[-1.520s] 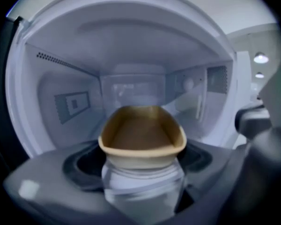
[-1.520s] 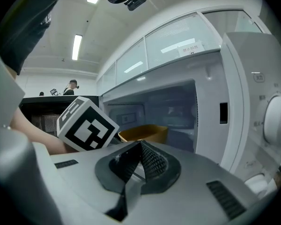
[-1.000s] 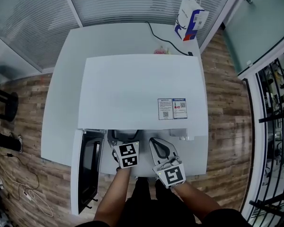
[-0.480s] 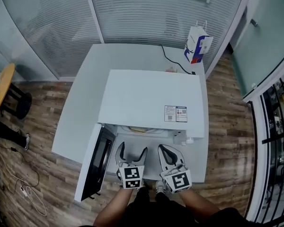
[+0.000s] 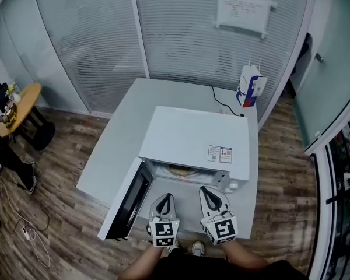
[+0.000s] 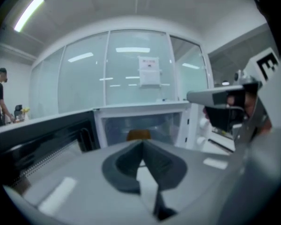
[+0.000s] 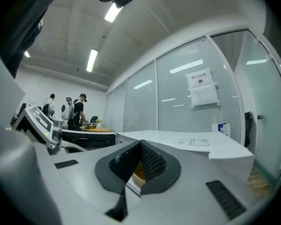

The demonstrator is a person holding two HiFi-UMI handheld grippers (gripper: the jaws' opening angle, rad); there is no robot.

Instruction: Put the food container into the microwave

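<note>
The white microwave [image 5: 192,139] stands on a white table [image 5: 119,150] with its door [image 5: 128,200] swung open to the left. Inside the cavity sits the food container [image 5: 178,170], a brownish round shape, also seen past the left jaws [image 6: 138,135] and behind the right jaws [image 7: 136,173]. My left gripper [image 5: 165,198] hovers in front of the opening, shut and empty [image 6: 141,144]. To its right my right gripper [image 5: 207,190] is likewise shut with nothing in it [image 7: 139,144]. Neither gripper touches the container.
A white and blue paper bag [image 5: 251,86] stands at the table's far right corner, with a black cable [image 5: 221,105] running to the microwave. A small round table [image 5: 14,107] and people are off to the left. Glass walls lie behind.
Both grippers have drawn back out of the microwave opening toward me. The left jaws, wide open before, have come together. The container stays inside.
</note>
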